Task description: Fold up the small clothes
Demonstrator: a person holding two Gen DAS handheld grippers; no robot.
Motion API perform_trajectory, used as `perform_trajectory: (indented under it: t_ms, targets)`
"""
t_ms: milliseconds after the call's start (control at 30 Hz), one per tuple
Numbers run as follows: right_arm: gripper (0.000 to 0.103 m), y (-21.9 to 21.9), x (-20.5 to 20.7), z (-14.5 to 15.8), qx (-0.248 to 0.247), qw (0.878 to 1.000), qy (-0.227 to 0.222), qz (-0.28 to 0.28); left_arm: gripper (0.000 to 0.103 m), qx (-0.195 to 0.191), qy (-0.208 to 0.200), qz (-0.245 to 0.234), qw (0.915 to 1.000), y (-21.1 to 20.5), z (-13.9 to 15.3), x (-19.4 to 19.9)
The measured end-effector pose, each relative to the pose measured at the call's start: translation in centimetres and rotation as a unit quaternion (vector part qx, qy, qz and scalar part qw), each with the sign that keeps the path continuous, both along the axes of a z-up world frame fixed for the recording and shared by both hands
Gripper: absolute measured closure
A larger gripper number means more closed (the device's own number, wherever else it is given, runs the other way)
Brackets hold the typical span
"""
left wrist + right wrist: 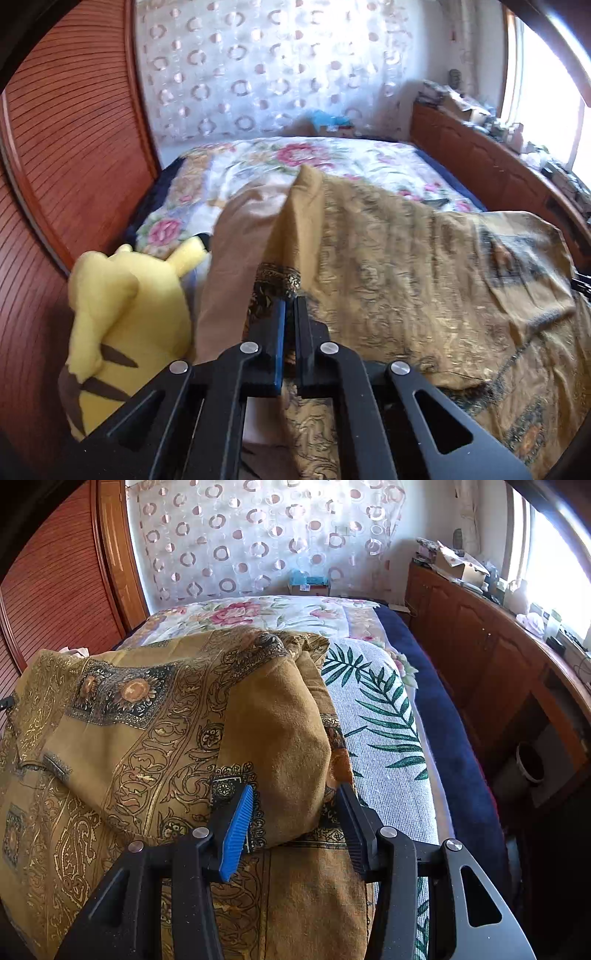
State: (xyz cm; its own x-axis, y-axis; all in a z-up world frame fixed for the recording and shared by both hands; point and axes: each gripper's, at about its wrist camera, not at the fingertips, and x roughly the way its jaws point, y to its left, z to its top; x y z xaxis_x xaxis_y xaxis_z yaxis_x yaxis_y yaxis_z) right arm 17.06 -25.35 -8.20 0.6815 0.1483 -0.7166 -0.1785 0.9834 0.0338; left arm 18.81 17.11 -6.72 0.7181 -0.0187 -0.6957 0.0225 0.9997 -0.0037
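A mustard-gold cloth with dark paisley print (406,266) lies spread and rumpled over the bed. My left gripper (290,301) is shut on the cloth's patterned edge (277,278) and holds a fold of it raised. In the right wrist view the same cloth (147,731) is bunched on the bed. My right gripper (295,794) is open, its jaws on either side of a plain golden fold (280,738) without pinching it.
A yellow plush toy (122,317) sits at the bed's left. A floral bedspread (295,158) and a leaf-print cover (384,720) lie under the cloth. A wooden wardrobe (66,147) stands left, a cluttered wooden cabinet (480,642) right, and a curtain (258,539) behind.
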Motion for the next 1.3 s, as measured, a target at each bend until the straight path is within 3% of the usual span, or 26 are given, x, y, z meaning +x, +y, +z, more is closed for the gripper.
perform_trajectory:
  t_ms: [333, 367, 400, 467, 500, 667, 900, 1300]
  targets:
    - [0.055, -0.2, 0.0, 0.1, 0.005, 1.000, 0.002, 0.001, 0.101, -0.023, -0.036, -0.019, 0.9989, -1.3, 3.1, -2.6]
    - [0.058, -0.1, 0.3, 0.2, 0.006, 1.000, 0.008, 0.008, 0.101, -0.023, -0.037, -0.021, 0.9988, -1.6, 3.3, -2.8]
    - [0.071, 0.0, 0.5, 0.4, 0.008, 1.000, 0.011, 0.019, 0.101, -0.021, -0.039, -0.024, 0.9987, -1.8, 3.4, -3.1]
    - [0.084, 0.0, 0.7, 0.9, 0.023, 0.999, 0.008, 0.034, 0.101, -0.021, -0.043, -0.028, 0.9985, -2.1, 3.7, -3.5]
    - [0.096, 0.0, 0.8, 1.0, 0.032, 0.999, 0.009, 0.041, 0.101, -0.022, -0.045, -0.028, 0.9984, -2.2, 3.9, -3.7]
    - [0.099, -0.7, -1.0, 3.5, 0.066, 0.996, -0.042, 0.053, 0.101, -0.050, -0.069, -0.037, 0.9956, -2.5, 6.1, -5.6]
    - [0.099, -2.6, -5.2, 7.2, 0.083, 0.990, -0.093, 0.059, 0.101, -0.082, -0.094, -0.040, 0.9914, -2.1, 7.8, -11.4]
    - [0.099, -5.5, -14.4, 7.2, 0.061, 0.992, -0.086, 0.067, 0.101, -0.105, -0.049, -0.014, 0.9931, -1.3, 3.9, -20.9]
